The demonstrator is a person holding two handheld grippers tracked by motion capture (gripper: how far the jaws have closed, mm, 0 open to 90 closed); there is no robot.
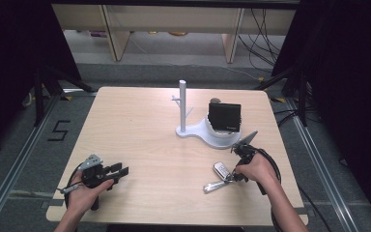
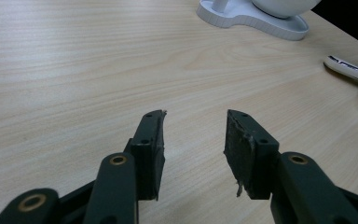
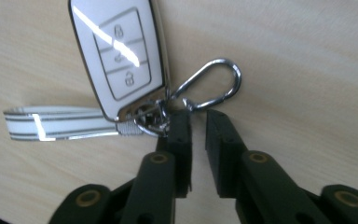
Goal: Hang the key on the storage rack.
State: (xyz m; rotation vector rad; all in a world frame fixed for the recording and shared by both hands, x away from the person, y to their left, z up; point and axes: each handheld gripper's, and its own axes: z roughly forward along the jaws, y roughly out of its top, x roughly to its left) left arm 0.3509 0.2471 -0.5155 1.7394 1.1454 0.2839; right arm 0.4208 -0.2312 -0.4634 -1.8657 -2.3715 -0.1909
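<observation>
A white car key fob [image 3: 119, 56] with a silver trim lies flat on the wooden table [image 1: 140, 130], a white strap [image 3: 56, 122] and a silver carabiner clip [image 3: 214, 84] hanging off its ring. My right gripper [image 3: 197, 114] points down just beside that ring, its jaws a narrow gap apart and pressing on nothing. From above, the fob [image 1: 221, 169] lies at the right gripper [image 1: 232, 178]. My left gripper [image 1: 123, 170] rests low at the front left, open and empty [image 2: 193, 116].
A white stand [image 1: 207, 133] with an upright pegged pole [image 1: 182, 104] sits at the back centre-right, a black box [image 1: 224, 117] resting in its bowl. The table's right edge runs close behind the right hand.
</observation>
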